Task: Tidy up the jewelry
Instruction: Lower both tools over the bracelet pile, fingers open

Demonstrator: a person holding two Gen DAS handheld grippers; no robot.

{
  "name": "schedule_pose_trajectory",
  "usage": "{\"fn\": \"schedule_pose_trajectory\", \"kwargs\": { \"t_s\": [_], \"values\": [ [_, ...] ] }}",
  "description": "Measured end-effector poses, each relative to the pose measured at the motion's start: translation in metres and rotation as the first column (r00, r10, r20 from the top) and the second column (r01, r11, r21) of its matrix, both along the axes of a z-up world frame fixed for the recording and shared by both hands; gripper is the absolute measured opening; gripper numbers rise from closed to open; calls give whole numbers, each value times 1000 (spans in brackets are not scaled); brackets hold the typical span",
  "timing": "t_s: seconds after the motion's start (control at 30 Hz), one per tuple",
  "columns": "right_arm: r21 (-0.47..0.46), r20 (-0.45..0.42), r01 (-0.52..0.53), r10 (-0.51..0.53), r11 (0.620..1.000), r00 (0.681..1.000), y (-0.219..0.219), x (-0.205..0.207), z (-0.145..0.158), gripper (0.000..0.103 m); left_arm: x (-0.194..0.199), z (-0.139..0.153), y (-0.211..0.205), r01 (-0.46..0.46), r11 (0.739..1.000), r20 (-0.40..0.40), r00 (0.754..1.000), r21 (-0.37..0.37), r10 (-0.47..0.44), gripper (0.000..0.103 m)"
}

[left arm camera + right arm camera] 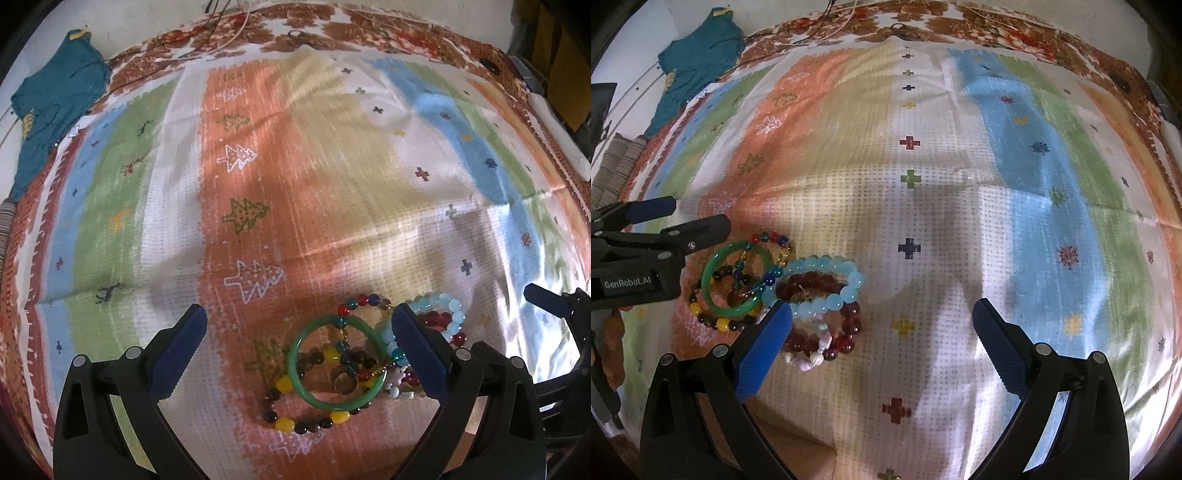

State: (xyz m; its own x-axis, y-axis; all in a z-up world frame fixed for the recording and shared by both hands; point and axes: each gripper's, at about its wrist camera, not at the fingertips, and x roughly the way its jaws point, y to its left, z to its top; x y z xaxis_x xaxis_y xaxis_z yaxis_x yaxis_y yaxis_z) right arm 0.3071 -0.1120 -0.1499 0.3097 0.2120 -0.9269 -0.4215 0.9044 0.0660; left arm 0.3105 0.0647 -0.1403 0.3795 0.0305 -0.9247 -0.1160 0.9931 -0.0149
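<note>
Both grippers spread wide, gripping nothing, bangle between left fingers: probably stiff, slick, breakable, best pinched across rim, beads floppy.

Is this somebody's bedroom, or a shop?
Probably a home, maybe a bed or a covered table. A wrinkled striped cloth covers the surface, a teal garment lies crumpled at the far corner, and a heap of bracelets sits loose, not on display.

Glossy green bangle, matt woven cloth
</note>
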Motion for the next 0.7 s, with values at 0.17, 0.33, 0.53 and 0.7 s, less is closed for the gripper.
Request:
{"fn": "schedule_pose_trajectory", "kwargs": {
  "t_s": [0.17,0.33,0.53,0.7],
  "values": [
    [-15,-4,-18,18,1000,1000,7,4,-6,99,6,-9,1,8,1000,-26,1000,-22,-8,93],
    [-17,-17,-12,12,1000,1000,11,10,-12,99,11,-23,-3,21,1000,-72,997,-22,-23,88],
    [-27,-33,-14,13,1000,999,14,14,-18,87,14,-31,0,15,1000,-96,995,-22,-17,81],
    [-32,-37,-18,16,999,999,16,16,-22,85,16,-39,-2,28,999,-116,993,-22,-30,72]
  ]
}}
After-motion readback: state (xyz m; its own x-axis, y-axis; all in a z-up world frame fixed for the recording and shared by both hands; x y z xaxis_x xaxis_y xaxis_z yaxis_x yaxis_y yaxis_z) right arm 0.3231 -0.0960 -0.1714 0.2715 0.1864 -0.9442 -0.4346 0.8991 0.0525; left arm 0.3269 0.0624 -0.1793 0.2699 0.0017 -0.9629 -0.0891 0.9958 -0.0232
